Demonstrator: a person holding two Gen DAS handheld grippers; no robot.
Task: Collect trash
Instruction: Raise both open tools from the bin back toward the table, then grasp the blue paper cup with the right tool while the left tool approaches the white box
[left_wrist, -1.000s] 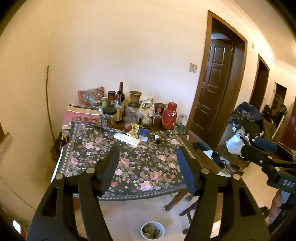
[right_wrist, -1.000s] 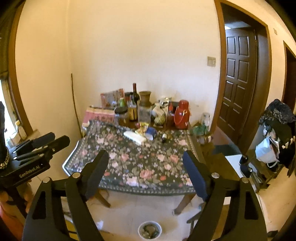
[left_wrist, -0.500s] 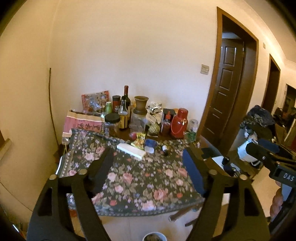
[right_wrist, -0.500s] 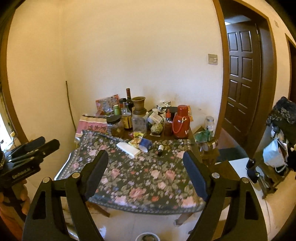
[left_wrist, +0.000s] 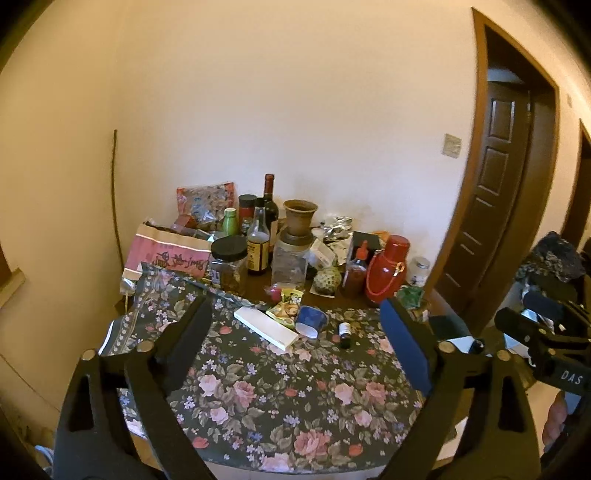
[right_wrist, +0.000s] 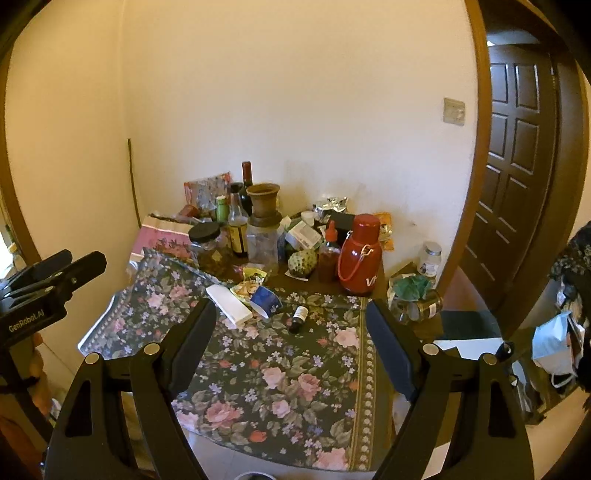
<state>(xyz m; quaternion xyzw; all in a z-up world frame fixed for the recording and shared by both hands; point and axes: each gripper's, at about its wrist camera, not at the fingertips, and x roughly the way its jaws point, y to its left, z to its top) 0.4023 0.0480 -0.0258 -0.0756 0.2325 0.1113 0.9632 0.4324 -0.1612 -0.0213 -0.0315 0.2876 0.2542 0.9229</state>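
Floral tablecloth (left_wrist: 280, 398): blue cup (left_wrist: 311, 320) lies ahead of both jaws; left opening, right wide, both empty.

The right gripper (right_wrist: 291, 332), fingers (right_wrist: 194, 341) spread and empty, hangs over a floral tablecloth (right_wrist: 280, 373) strewn with clutter.

Place: a lived-in home — a dining corner.
Table: floral tablecloth (left_wrist: 280, 387), crowded at the back.
Clutter: wine bottle (left_wrist: 270, 206), red thermos (left_wrist: 388, 269), jars, snack packets.
Walls: plain cream, light switch (left_wrist: 452, 145).
Doors: dark wooden panelled door (right_wrist: 517, 155) — domestic.
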